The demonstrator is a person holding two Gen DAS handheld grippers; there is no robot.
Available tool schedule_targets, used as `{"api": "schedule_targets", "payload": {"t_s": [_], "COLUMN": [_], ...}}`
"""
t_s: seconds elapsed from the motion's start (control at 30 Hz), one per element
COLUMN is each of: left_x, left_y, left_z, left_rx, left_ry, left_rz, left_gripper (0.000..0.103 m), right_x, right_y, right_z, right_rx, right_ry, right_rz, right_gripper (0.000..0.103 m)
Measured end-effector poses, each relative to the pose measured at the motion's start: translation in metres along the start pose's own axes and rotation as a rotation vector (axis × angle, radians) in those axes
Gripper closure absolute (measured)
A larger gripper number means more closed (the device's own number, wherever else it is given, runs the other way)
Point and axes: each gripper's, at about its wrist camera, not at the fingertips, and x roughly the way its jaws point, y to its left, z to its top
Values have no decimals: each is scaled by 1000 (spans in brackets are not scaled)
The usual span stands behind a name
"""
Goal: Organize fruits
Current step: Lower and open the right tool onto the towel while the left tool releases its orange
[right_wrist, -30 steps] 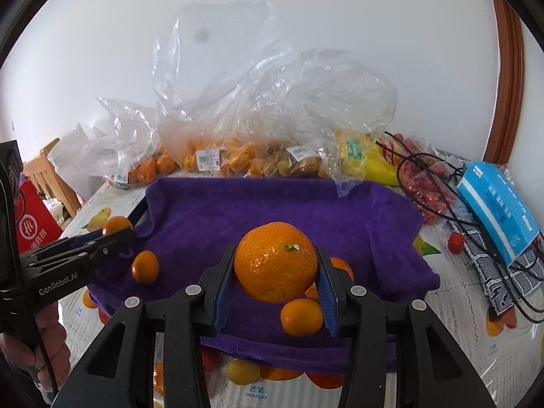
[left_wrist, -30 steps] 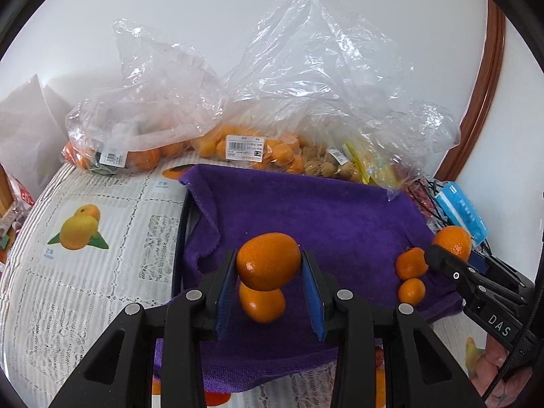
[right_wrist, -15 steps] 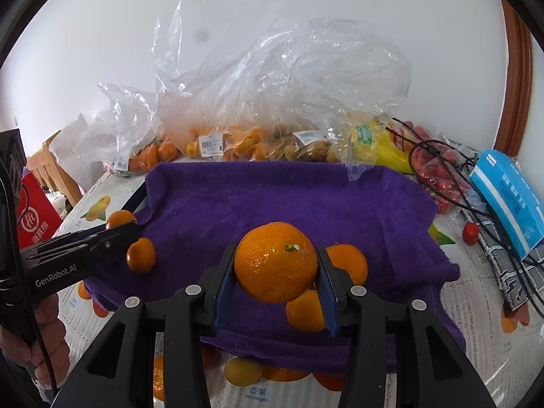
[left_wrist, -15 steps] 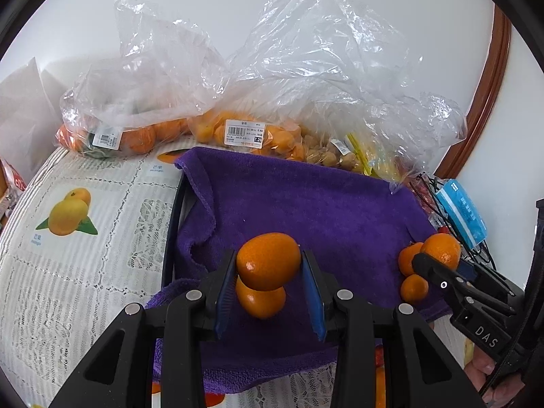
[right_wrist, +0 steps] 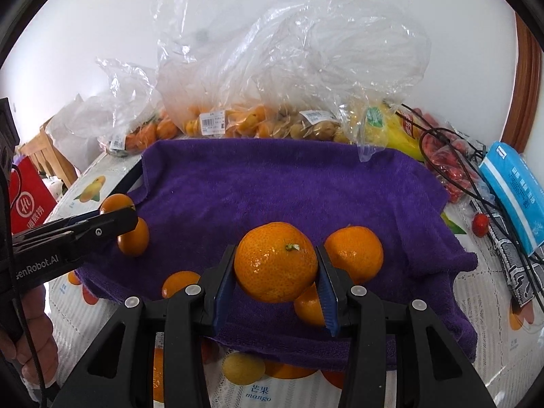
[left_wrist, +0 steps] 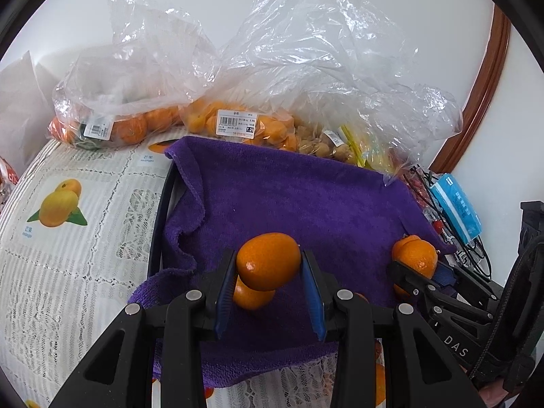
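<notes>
Your left gripper [left_wrist: 268, 273] clamps 1 small oval orange [left_wrist: 268, 260]; your right gripper [right_wrist: 276, 273] clamps 1 mandarin [right_wrist: 276, 261]. Since 1 second ago both have sunk toward the purple towel [left_wrist: 306, 197], each above loose fruit already lying there. Judgement: set-down is close; release beside those, not on them.

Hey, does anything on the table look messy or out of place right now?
The purple towel is rumpled: its left edge is folded and bunched, exposing the dark tray rim beneath. A lone small red fruit lies loose on the tablecloth among the black cables at right.
</notes>
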Motion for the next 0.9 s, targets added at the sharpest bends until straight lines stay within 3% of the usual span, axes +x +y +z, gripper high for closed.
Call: {"api": "schedule_targets", "payload": {"t_s": [0.9], "left_x": [1], "left_y": [-4], "left_z": [-1], "left_rx": [14], "left_ry": [7], "left_rz": [-20], "left_gripper": [67], "right_x": [-3], "right_y": [-5], "right_z": [0], "right_rx": [11], "right_ry": [-7], "right_rz": [-16], "right_gripper": [59]}}
